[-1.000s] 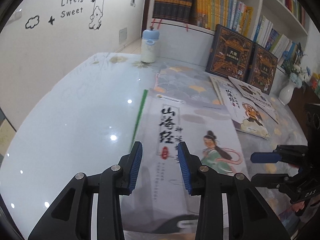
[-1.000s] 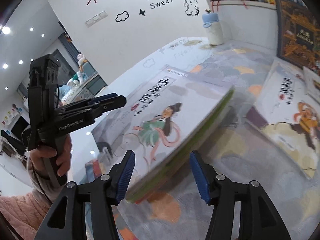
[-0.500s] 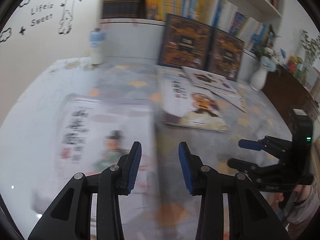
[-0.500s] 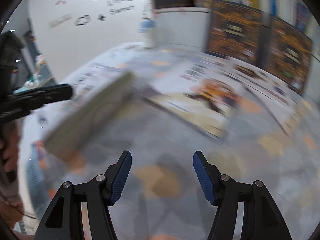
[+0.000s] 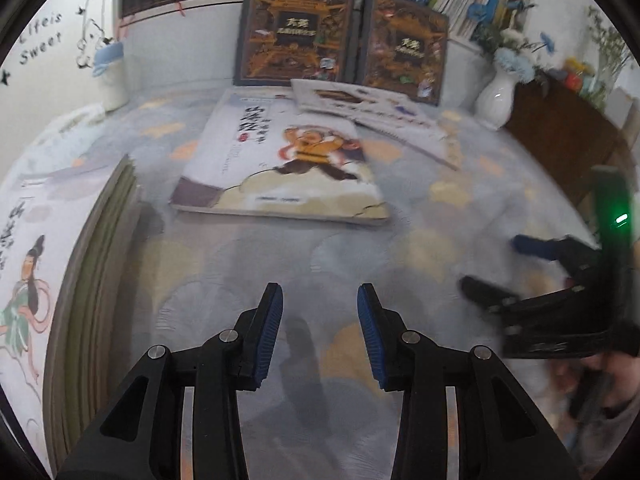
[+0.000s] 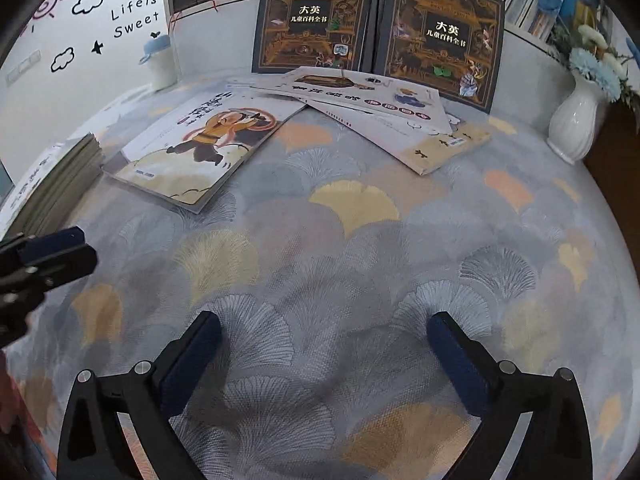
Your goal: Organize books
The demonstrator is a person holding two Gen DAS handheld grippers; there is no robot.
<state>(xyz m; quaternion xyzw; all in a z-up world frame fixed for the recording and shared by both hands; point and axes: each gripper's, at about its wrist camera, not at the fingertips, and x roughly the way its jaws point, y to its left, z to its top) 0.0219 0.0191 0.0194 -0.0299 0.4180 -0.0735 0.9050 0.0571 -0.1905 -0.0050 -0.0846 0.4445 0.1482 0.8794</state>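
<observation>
1. Both grippers have swung away from the stacked books (image 5: 80,264), which now lie at the left edge of the tabletop (image 6: 360,248).
2. Left gripper (image 5: 319,332): jaws apart, empty, over bare cloth.
3. Right gripper (image 6: 324,364): jaws spread wide, empty.
4. Monkey-cover book (image 6: 204,144) lies flat just beside the stack; more books (image 6: 380,108) overlap behind it.
</observation>
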